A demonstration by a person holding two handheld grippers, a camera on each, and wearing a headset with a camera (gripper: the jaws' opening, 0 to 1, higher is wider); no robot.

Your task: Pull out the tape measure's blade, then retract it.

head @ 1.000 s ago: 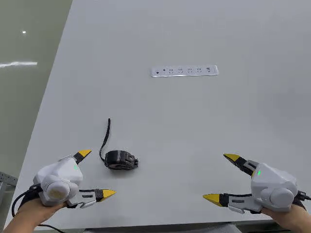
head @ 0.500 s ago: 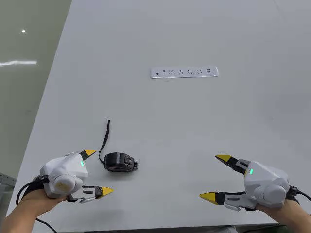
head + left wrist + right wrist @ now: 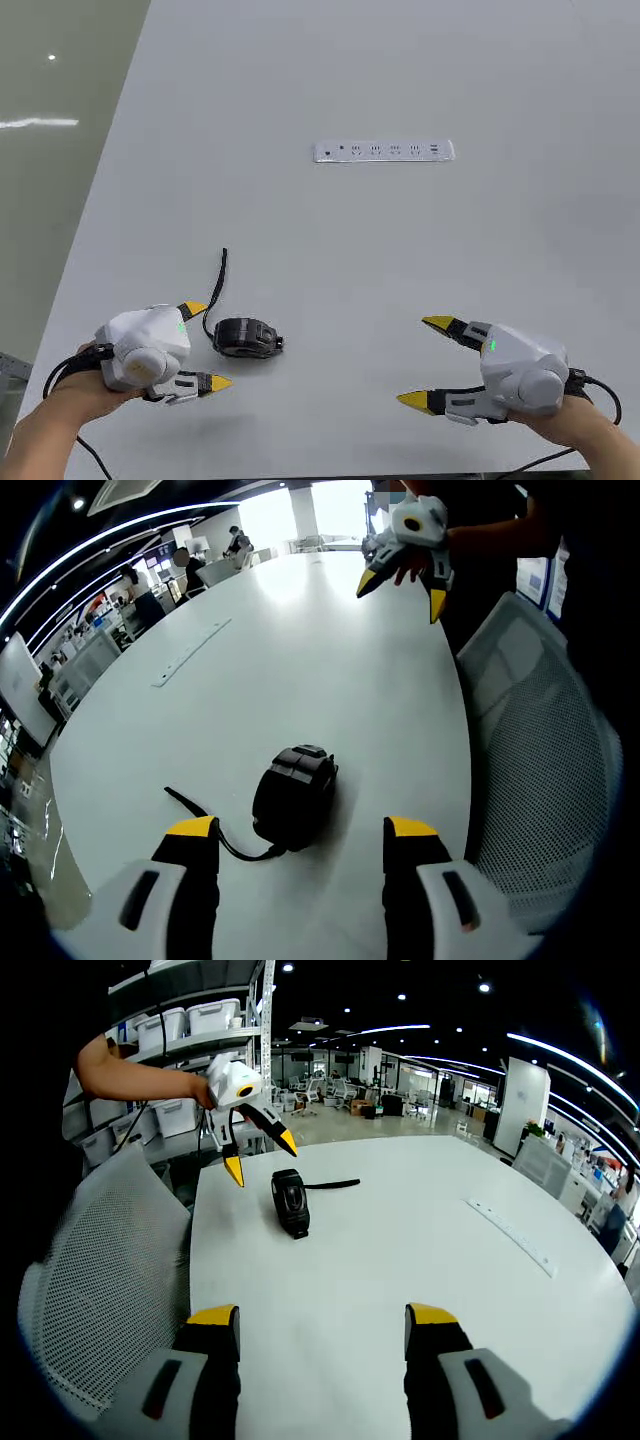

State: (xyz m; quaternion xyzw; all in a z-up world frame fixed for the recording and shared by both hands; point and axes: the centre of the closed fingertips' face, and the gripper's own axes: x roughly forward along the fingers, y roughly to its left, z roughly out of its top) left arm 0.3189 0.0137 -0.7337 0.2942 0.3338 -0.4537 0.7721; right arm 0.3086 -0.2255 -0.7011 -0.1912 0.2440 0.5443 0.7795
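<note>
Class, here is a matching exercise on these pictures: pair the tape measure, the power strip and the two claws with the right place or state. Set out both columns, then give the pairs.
Column one:
1. tape measure
2. power strip
3. left claw
4. right claw

Column two:
A. open, over bare table, apart from the other things
B. white and long, farther across the table
C. black, lying on the table, its strap trailing away
D. open, close beside the tape measure and pointing at it

Pairs: 1-C, 2-B, 3-D, 4-A
</note>
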